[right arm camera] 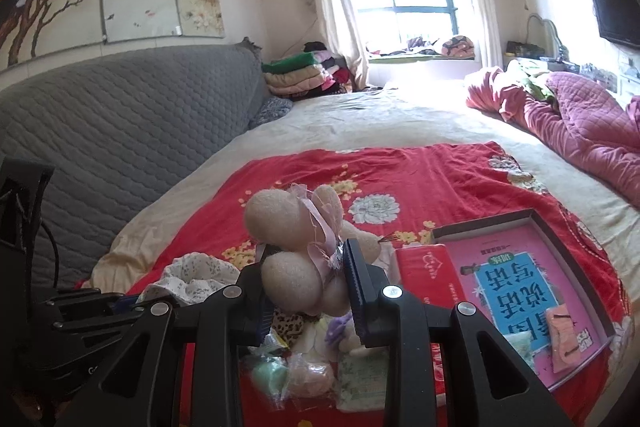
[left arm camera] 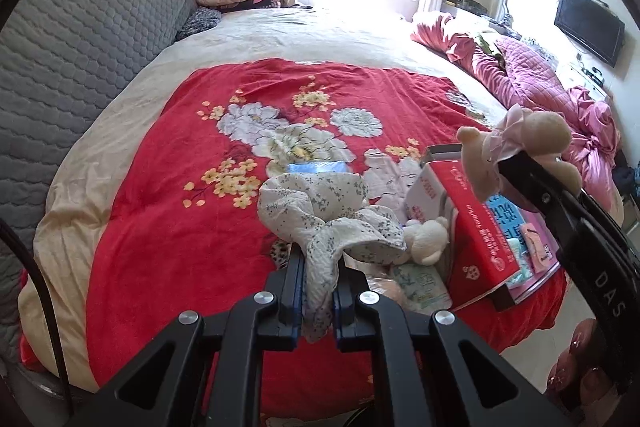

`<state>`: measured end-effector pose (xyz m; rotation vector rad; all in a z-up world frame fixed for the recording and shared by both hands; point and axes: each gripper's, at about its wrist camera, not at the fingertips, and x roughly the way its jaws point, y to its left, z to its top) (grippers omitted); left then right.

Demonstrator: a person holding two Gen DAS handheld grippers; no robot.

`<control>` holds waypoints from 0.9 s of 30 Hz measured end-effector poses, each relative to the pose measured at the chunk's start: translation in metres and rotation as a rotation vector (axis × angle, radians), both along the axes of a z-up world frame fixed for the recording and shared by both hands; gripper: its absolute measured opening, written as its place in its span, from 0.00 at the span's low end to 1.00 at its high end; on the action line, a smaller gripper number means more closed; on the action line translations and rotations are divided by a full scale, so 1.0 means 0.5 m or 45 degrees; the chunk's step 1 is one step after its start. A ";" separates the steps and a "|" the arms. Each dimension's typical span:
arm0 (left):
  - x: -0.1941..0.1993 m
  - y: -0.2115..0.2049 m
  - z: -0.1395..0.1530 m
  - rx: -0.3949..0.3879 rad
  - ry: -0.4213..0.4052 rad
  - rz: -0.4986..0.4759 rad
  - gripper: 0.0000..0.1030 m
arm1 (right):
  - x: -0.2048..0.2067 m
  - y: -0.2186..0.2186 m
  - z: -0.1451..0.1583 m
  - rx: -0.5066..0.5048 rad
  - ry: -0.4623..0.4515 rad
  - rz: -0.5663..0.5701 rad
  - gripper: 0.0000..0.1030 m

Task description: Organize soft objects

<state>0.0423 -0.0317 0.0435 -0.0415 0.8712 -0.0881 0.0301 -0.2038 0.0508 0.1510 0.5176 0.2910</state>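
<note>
My left gripper point(left arm camera: 318, 291) is shut on a white cloth with small grey flowers point(left arm camera: 316, 203), which bunches up above the red flowered blanket point(left arm camera: 168, 211). My right gripper point(right arm camera: 308, 279) is shut on a beige plush toy with a pink ribbon point(right arm camera: 288, 227), held above a pile of small soft packets point(right arm camera: 308, 371). In the left wrist view that plush toy point(left arm camera: 524, 139) hangs at the right, above a red box point(left arm camera: 476, 231). A small white plush bear point(left arm camera: 428, 239) lies on the blanket beside the cloth.
A shallow dark box with a pink and blue book point(right arm camera: 532, 287) lies right of the red box point(right arm camera: 424, 267), near the bed's edge. A grey quilted headboard point(left arm camera: 80, 47) runs along the left, and a pink quilt point(left arm camera: 540, 79) lies far right. A hand point(left arm camera: 576, 367) shows bottom right.
</note>
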 end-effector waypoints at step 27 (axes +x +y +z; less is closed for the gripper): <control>0.059 -0.274 0.062 0.019 -0.058 -0.260 0.11 | -0.032 -0.291 0.047 0.030 -0.048 -0.382 0.31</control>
